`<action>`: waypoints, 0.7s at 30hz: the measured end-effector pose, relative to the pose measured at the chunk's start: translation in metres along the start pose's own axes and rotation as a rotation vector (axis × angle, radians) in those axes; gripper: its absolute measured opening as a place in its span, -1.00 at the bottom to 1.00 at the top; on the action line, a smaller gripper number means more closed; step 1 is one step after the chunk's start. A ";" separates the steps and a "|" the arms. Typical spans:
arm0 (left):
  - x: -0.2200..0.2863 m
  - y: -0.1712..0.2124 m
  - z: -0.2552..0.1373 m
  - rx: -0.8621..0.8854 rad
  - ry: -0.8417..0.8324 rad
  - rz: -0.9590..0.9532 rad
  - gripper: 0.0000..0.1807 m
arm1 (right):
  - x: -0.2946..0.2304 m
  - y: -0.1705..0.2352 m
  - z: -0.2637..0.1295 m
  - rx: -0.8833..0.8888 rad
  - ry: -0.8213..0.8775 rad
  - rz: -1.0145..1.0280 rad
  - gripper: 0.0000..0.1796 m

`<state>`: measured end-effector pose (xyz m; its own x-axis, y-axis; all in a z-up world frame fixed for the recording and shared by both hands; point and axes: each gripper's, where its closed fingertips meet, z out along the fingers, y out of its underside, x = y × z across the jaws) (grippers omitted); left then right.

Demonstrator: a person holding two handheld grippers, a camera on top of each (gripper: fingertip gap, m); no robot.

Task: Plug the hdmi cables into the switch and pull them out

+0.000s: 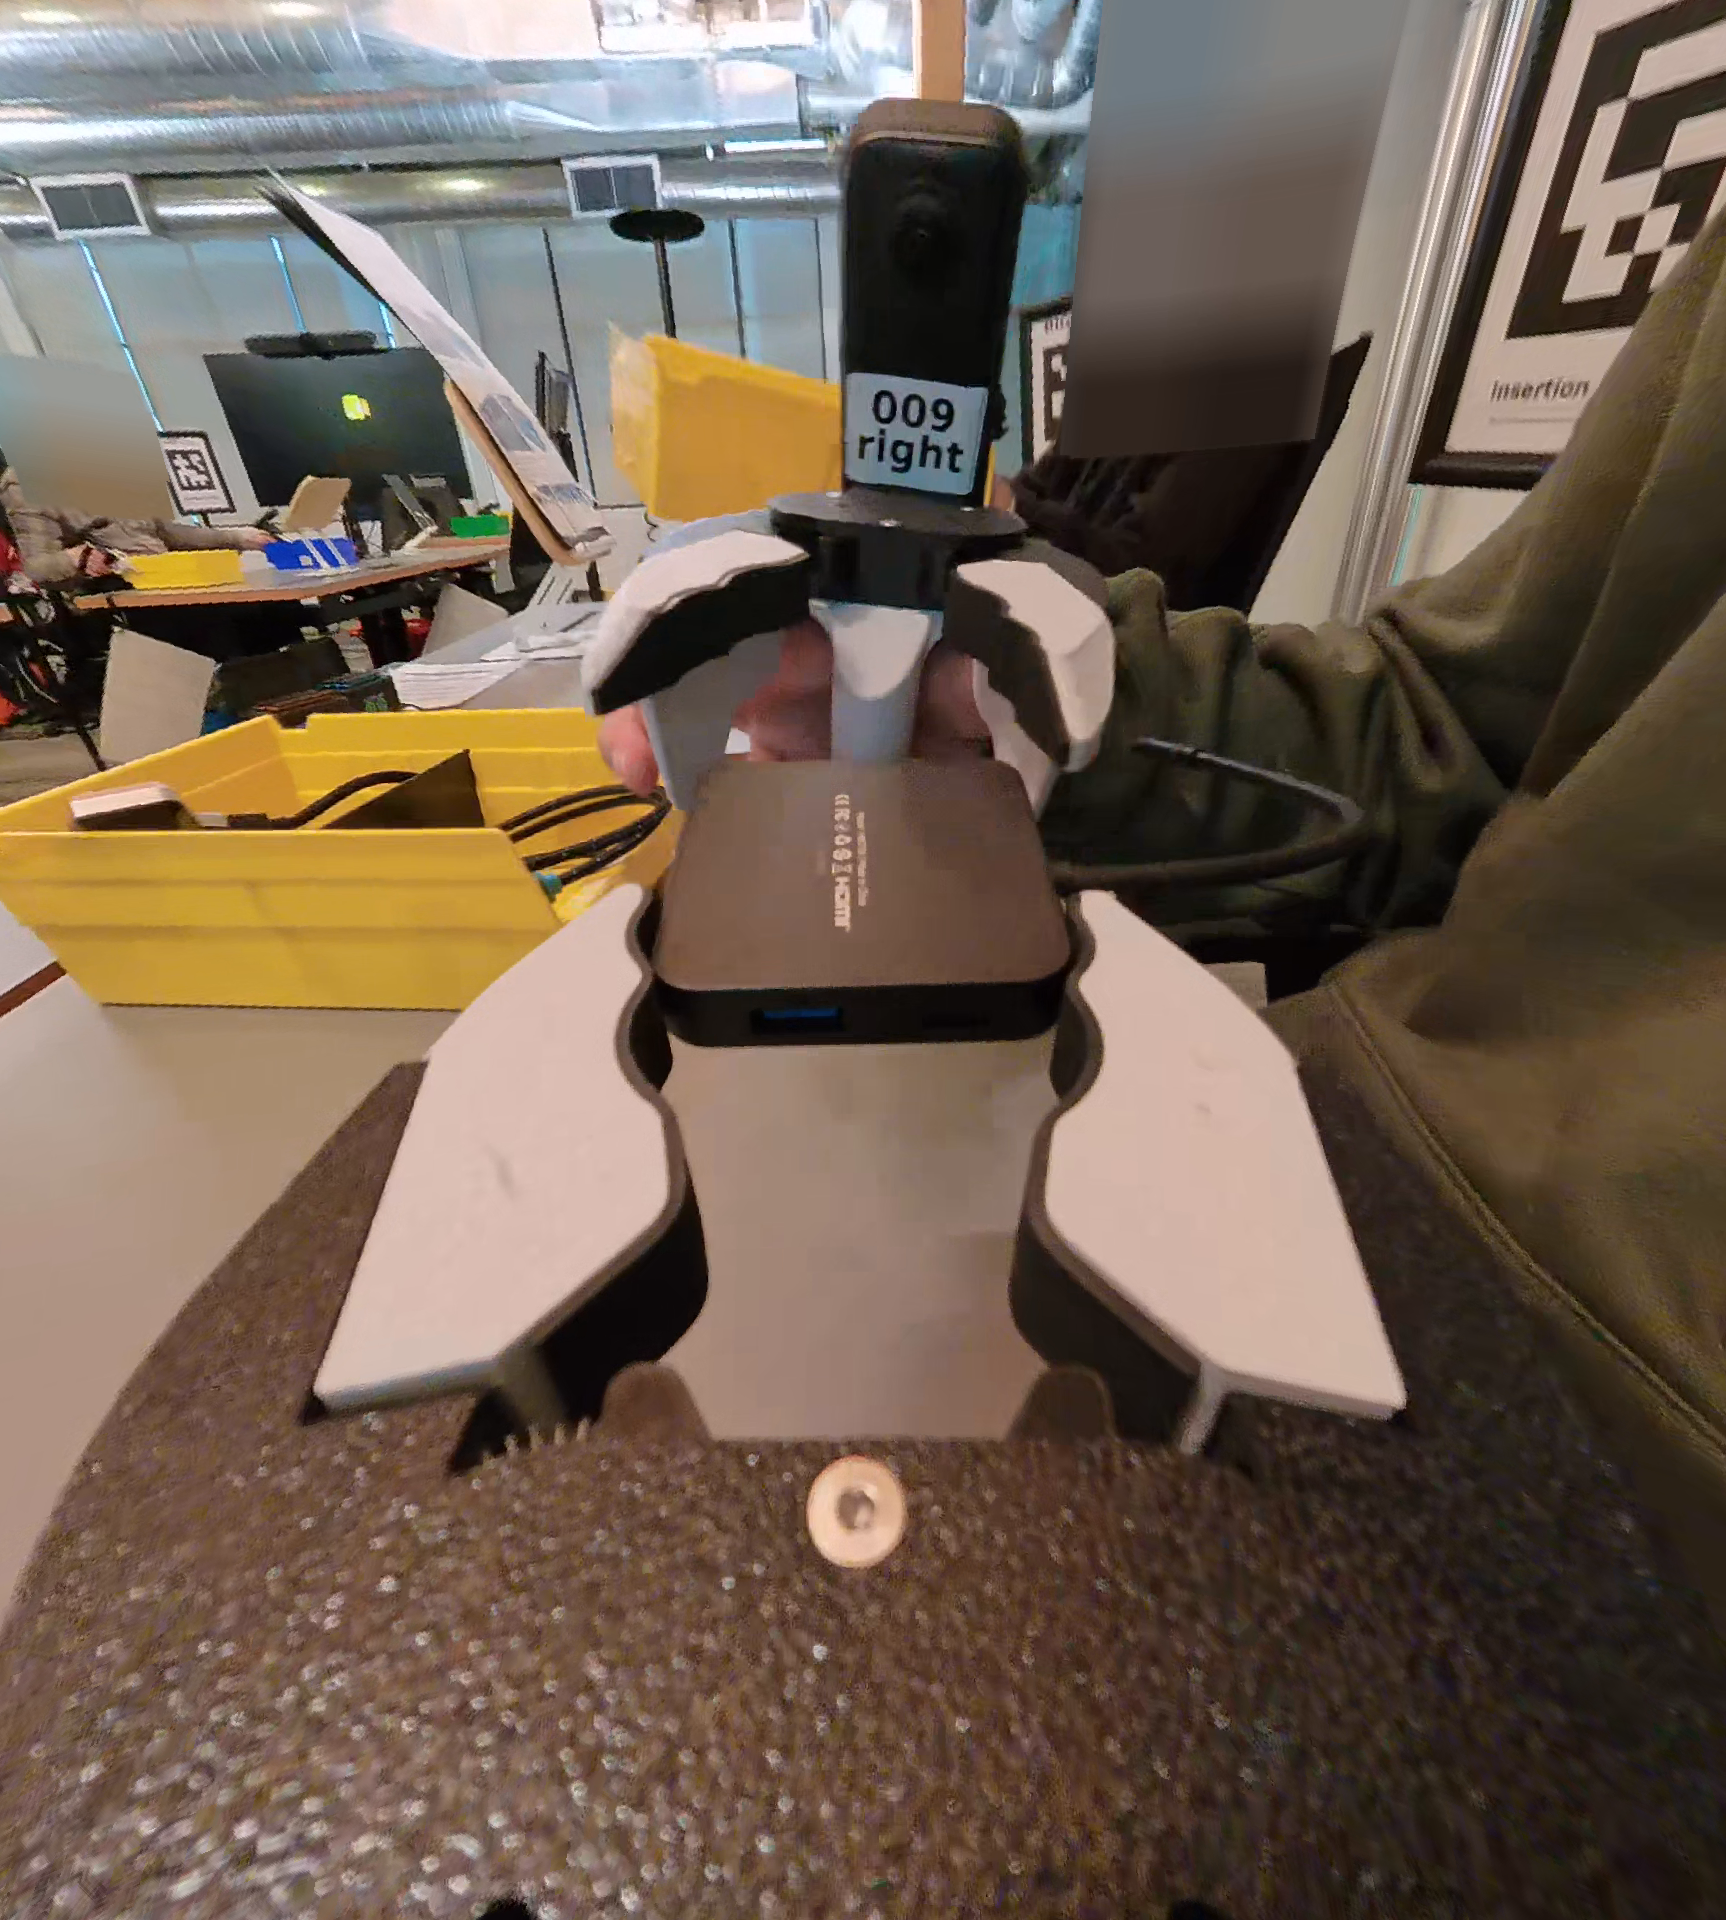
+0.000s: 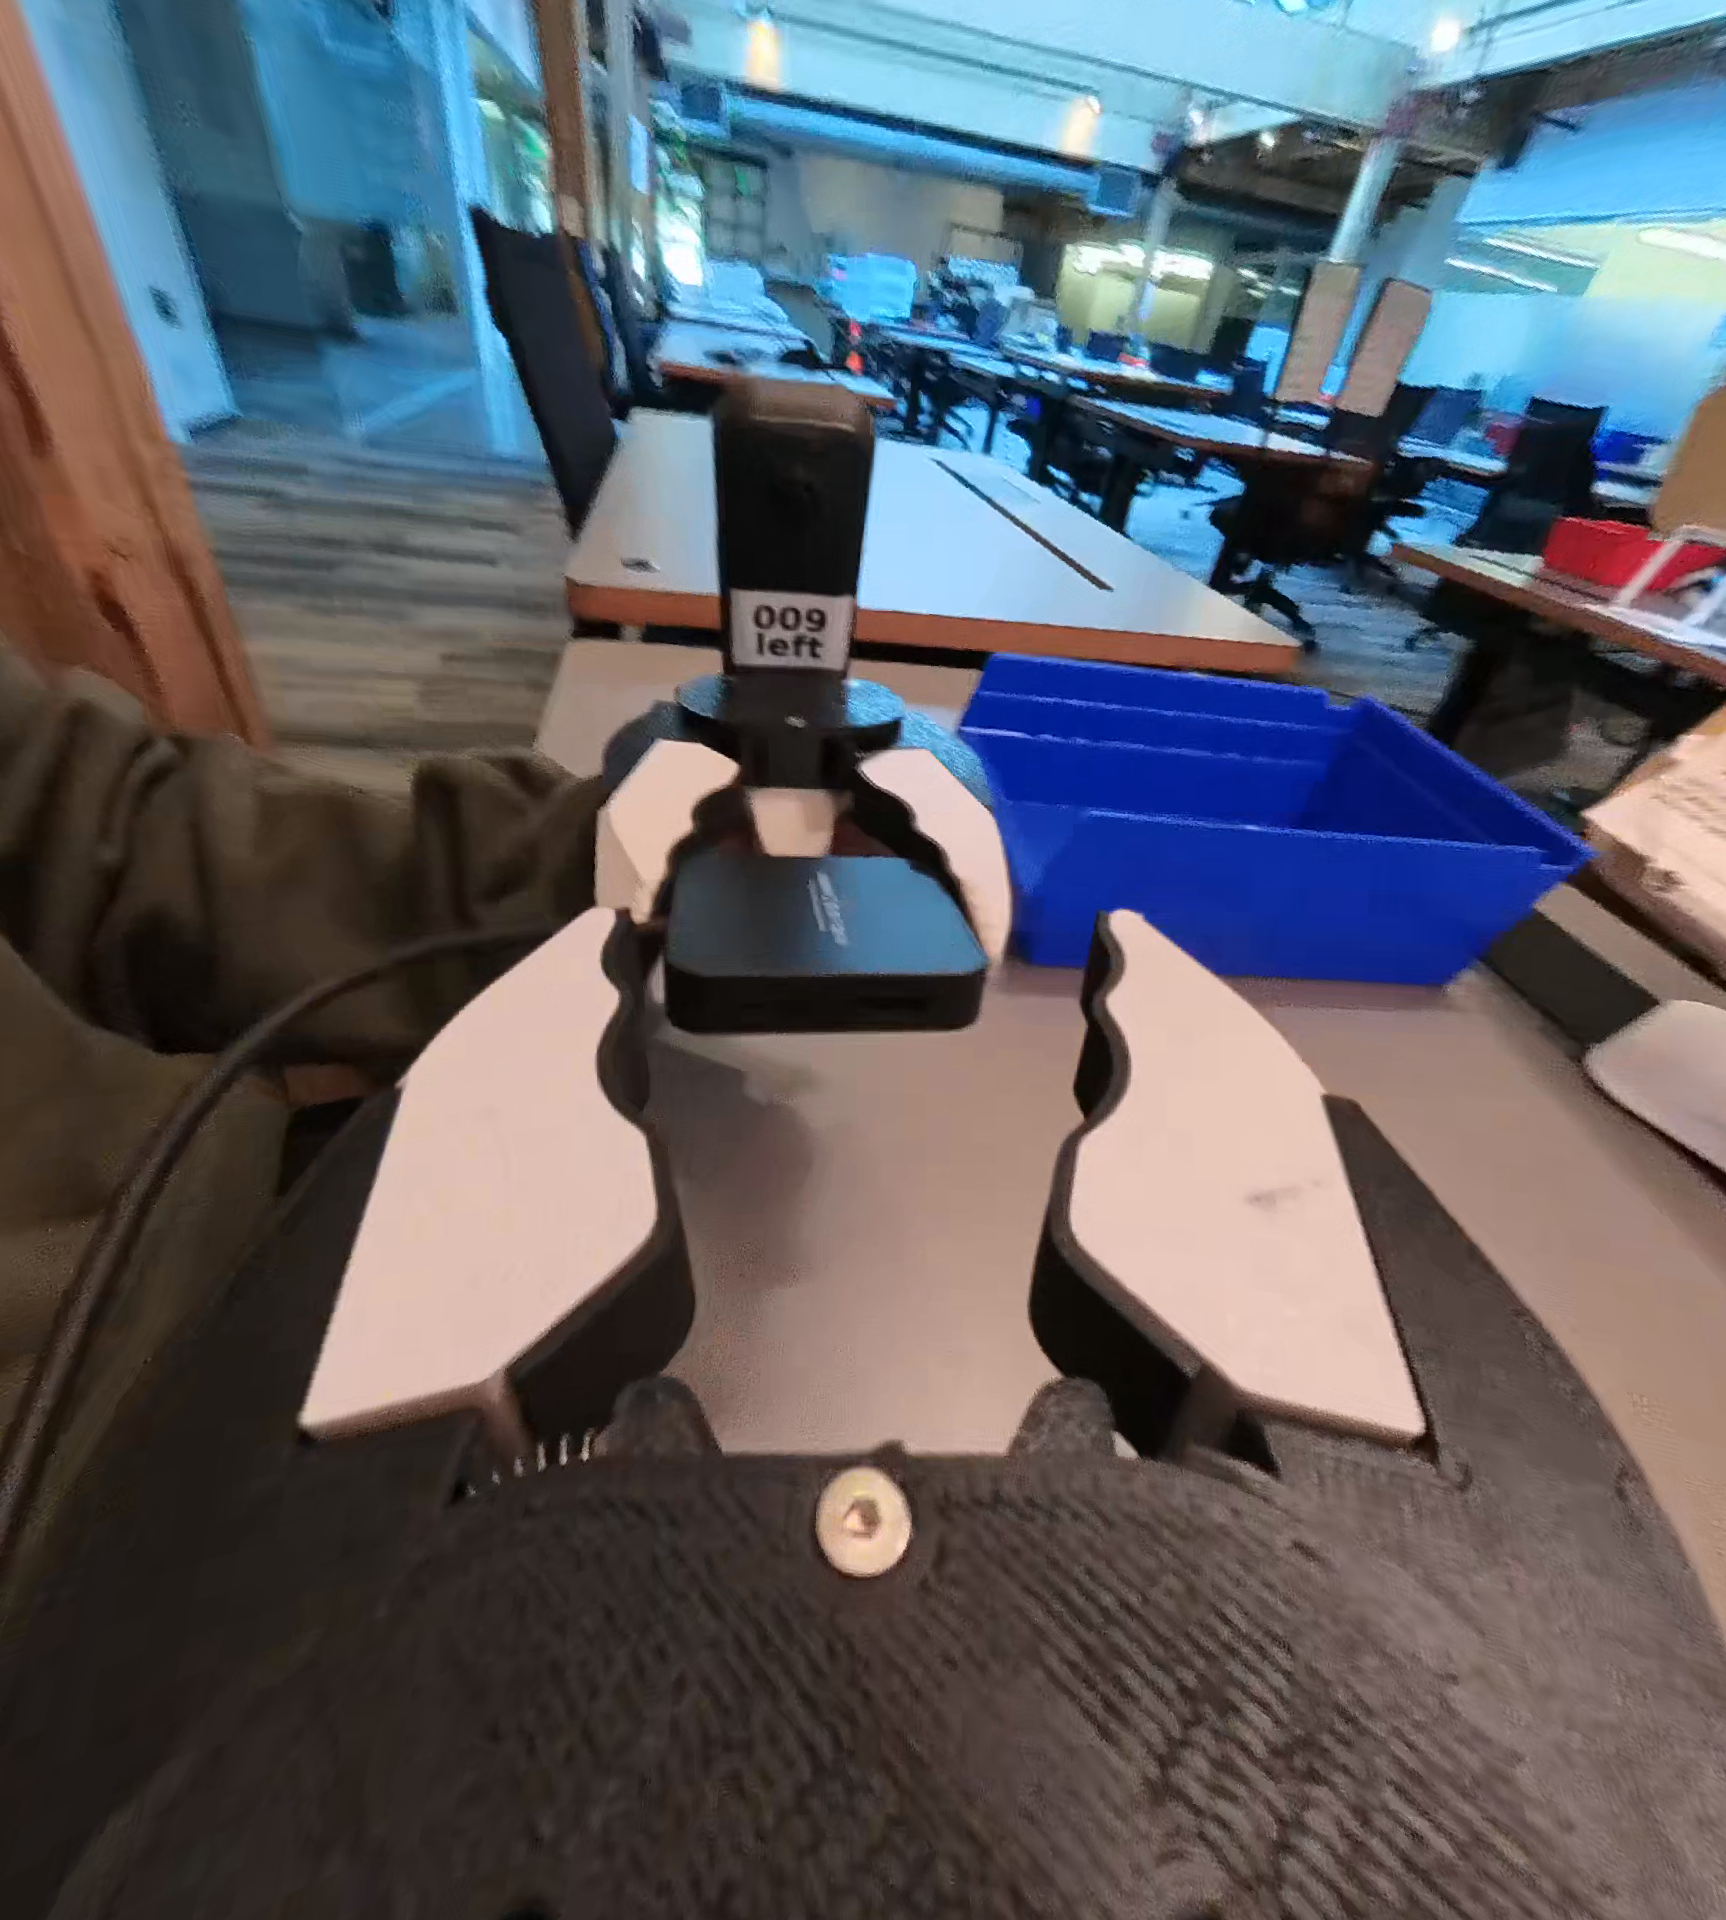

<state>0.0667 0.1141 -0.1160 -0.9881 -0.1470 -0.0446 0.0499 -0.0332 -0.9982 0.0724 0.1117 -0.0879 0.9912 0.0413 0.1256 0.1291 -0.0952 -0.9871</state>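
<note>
The black switch is held level above the table between the tips of my left gripper, which is shut on its sides. Two ports show on the edge facing me. My right gripper faces it from the far side, open, its fingers just behind the switch's far edge. In the right wrist view the switch sits between my open right gripper's tips, nearer the left finger, with the left gripper clamped on it beyond. A black cable curves in from the left towards the switch; its end is hidden.
A yellow bin with black cables and a small adapter stands on the table left of the switch. A blue bin stands on the other side. Papers lie by the table edge. The person's green sleeve is close.
</note>
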 end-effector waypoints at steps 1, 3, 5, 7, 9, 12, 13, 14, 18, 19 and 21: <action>0.002 0.000 0.001 -0.009 0.005 0.007 -0.21 | -0.004 0.000 0.002 0.020 -0.019 0.022 -0.12; 0.005 -0.001 0.002 -0.006 0.012 0.013 -0.21 | -0.014 0.006 0.006 0.009 -0.056 0.035 -0.09; 0.006 -0.004 0.002 0.007 0.019 0.007 -0.21 | -0.019 0.013 0.010 -0.006 -0.060 0.031 -0.11; 0.007 -0.003 0.002 0.004 0.029 0.003 -0.21 | -0.017 0.017 0.012 -0.016 -0.033 0.010 -0.18; 0.008 -0.004 0.002 0.006 0.032 0.006 -0.21 | -0.015 0.017 0.012 0.004 -0.019 -0.002 -0.24; 0.007 -0.002 0.003 0.002 0.030 0.001 -0.21 | -0.014 0.018 0.011 0.000 -0.019 0.004 -0.24; 0.005 -0.003 0.003 0.008 0.018 -0.006 -0.21 | -0.013 0.017 0.011 0.005 -0.014 0.003 -0.24; -0.001 -0.003 0.003 0.014 -0.023 -0.019 -0.21 | -0.008 0.016 0.009 0.010 0.014 -0.001 -0.24; -0.023 -0.001 -0.008 0.027 -0.152 -0.045 -0.19 | 0.052 0.003 -0.027 0.004 0.282 -0.020 -0.24; -0.027 0.000 -0.011 0.026 -0.173 -0.048 -0.20 | 0.077 -0.002 -0.045 -0.014 0.382 -0.022 -0.24; -0.029 0.000 -0.015 0.035 -0.178 -0.057 -0.22 | 0.137 -0.007 -0.092 -0.095 0.627 -0.009 -0.24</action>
<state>0.0933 0.1333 -0.1151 -0.9483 -0.3167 0.0228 0.0028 -0.0802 -0.9968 0.2102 0.0264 -0.0548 0.8151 -0.5448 0.1971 0.1111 -0.1870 -0.9761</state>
